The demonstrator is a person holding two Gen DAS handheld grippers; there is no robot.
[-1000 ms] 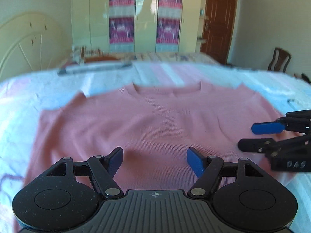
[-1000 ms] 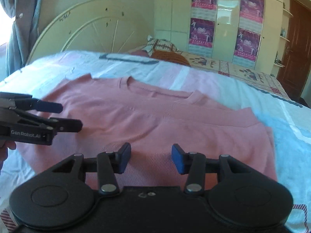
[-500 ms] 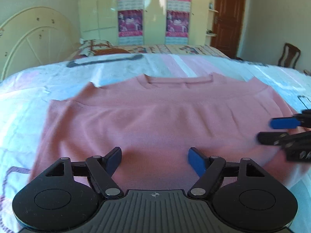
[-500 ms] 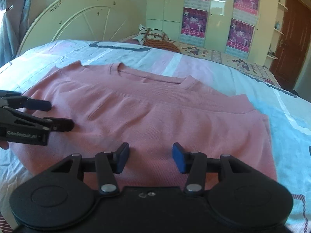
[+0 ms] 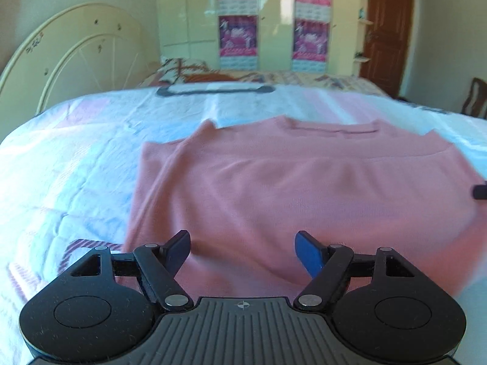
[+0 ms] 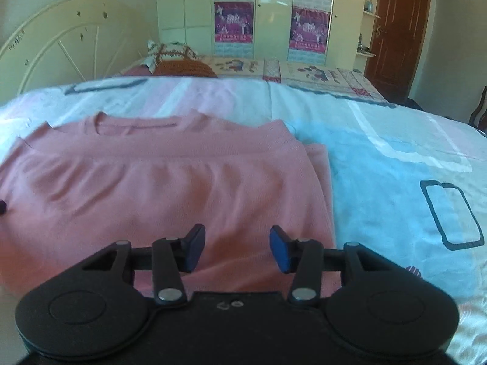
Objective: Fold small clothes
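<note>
From my left wrist camera, the pink sweater (image 5: 304,188) lies flat on the bedsheet (image 5: 76,164), its neckline at the far end towards the wardrobe (image 5: 271,21), hem nearest me, and its wider span running left to right. My left gripper (image 5: 242,248) hangs over the hem near the left edge, its blue pads (image 5: 309,252) spread apart with nothing between them.

From my right wrist camera, the pink sweater (image 6: 158,182) again points collar-away, with its right edge folded under. My right gripper (image 6: 237,248) hovers above the right part of the hem, released, gripping nothing.
</note>
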